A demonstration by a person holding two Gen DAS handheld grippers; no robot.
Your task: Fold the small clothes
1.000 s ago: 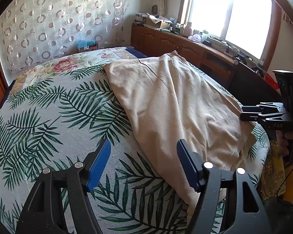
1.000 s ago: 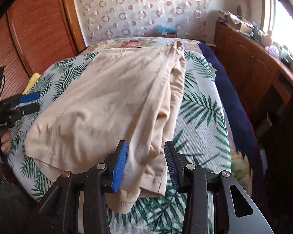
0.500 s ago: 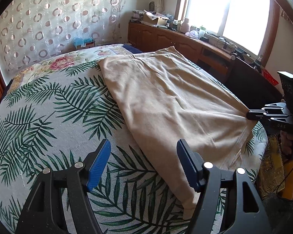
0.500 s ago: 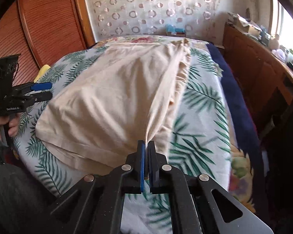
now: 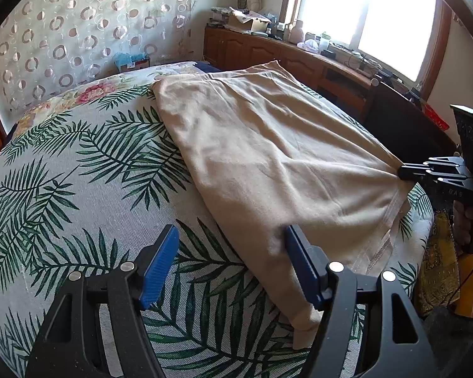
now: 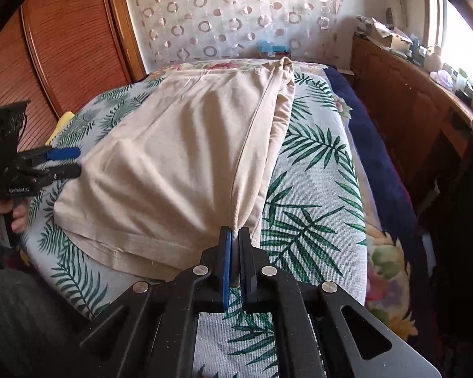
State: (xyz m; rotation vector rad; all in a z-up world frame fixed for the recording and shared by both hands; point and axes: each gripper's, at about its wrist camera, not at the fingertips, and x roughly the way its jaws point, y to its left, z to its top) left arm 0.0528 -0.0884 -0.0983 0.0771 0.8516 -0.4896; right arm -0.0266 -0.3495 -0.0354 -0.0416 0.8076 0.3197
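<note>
A beige garment (image 5: pixel 268 157) lies spread on a bed with a palm-leaf cover (image 5: pixel 78 173); it also shows in the right wrist view (image 6: pixel 179 170). My left gripper (image 5: pixel 230 264) is open just above the bed, its right finger touching the garment's near edge. My right gripper (image 6: pixel 235 245) is shut on the garment's near hem corner, and the cloth is pulled taut into a ridge. In the left wrist view the right gripper (image 5: pixel 406 171) pinches the cloth at the bed's right edge. In the right wrist view the left gripper (image 6: pixel 69 162) is open at the garment's left corner.
A wooden cabinet (image 5: pixel 299 60) with clutter runs under the window on the right. A dark blue blanket (image 6: pixel 372 145) lies along the bed's right side. A wooden wardrobe (image 6: pixel 63 47) stands to the left. A patterned curtain (image 5: pixel 78 31) hangs behind the bed.
My right gripper has shut on the garment's hem corner and pulled it taut. My left gripper has moved in to the garment's near edge, still open.
</note>
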